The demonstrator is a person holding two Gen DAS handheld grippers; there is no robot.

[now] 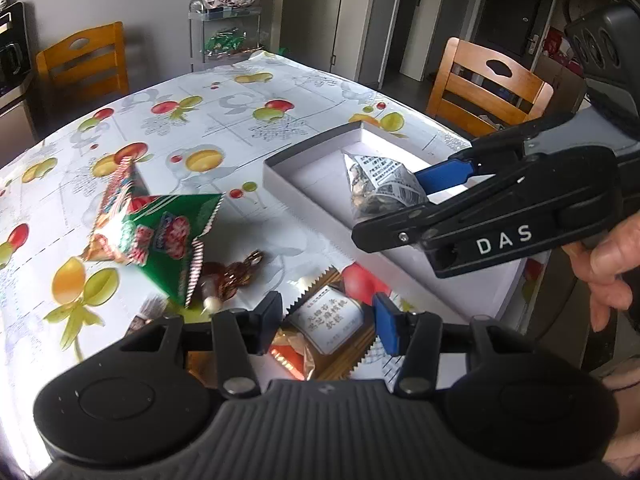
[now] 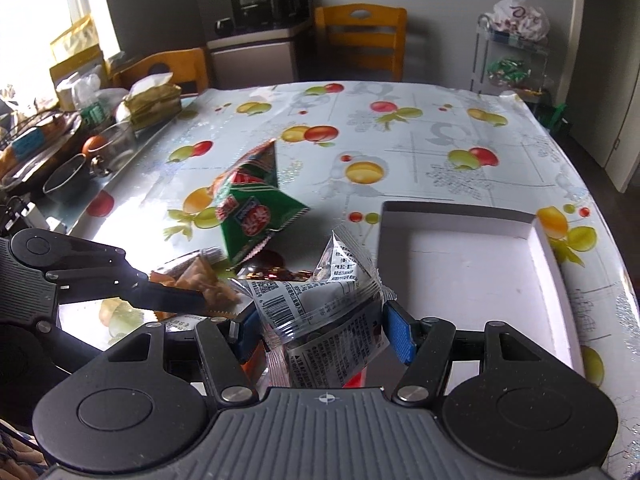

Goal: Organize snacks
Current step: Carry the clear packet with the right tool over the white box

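Note:
My right gripper (image 2: 320, 332) is shut on a clear printed snack packet (image 2: 324, 304); in the left wrist view that gripper (image 1: 424, 200) holds the packet (image 1: 380, 188) over the white shallow box (image 1: 312, 168). The box (image 2: 460, 252) is otherwise empty. My left gripper (image 1: 328, 320) is open above a square snack packet with a white label (image 1: 332, 320) on the table. A green and red pyramid packet (image 1: 156, 236) stands to the left, also in the right wrist view (image 2: 256, 208). Brown wrapped sweets (image 1: 236, 272) lie beside it.
A fruit-print tablecloth (image 1: 224, 120) covers the table. Wooden chairs (image 1: 488, 88) stand around it. Bowls, a glass and bags (image 2: 100, 136) crowd the table's left edge. A wire rack with bags (image 2: 516, 40) stands at the wall.

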